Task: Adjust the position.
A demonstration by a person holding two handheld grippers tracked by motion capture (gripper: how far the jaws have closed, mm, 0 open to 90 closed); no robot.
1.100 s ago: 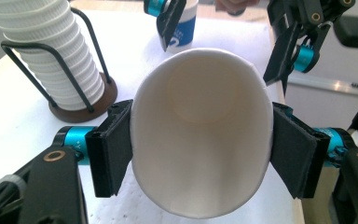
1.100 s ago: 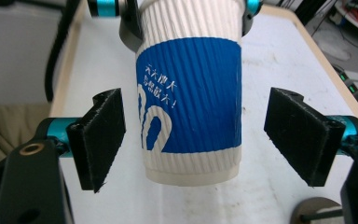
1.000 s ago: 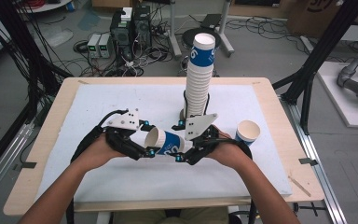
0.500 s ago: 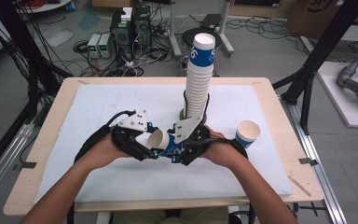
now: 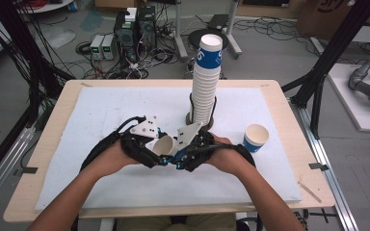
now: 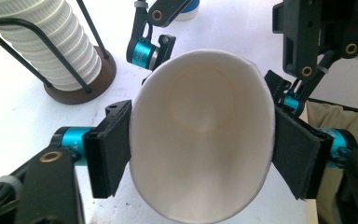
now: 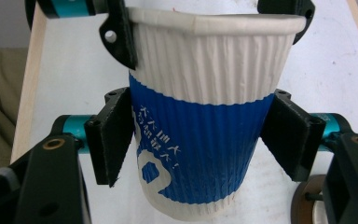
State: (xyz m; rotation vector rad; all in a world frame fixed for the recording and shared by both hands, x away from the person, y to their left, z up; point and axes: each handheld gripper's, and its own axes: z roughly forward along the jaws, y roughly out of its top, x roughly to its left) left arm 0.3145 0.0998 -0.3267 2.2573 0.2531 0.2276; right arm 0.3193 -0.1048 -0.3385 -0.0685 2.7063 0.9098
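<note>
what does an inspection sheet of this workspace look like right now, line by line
surface: wooden table under a white mat, mat bare apart from the items below
job's things: ribbed paper cup, white above and blue below, held on its side between both grippers; tall cup stack in a black wire holder on a round brown base; single cup standing upright at the right
clutter: nothing seen on the mat
grippers: left gripper pads press the cup's rim, squeezing it oval; right gripper pads press the cup's body; both sets of jaws have just been moving
cables: black cable trails from the left gripper
surroundings: computer boxes and tangled wiring on the floor behind
</note>
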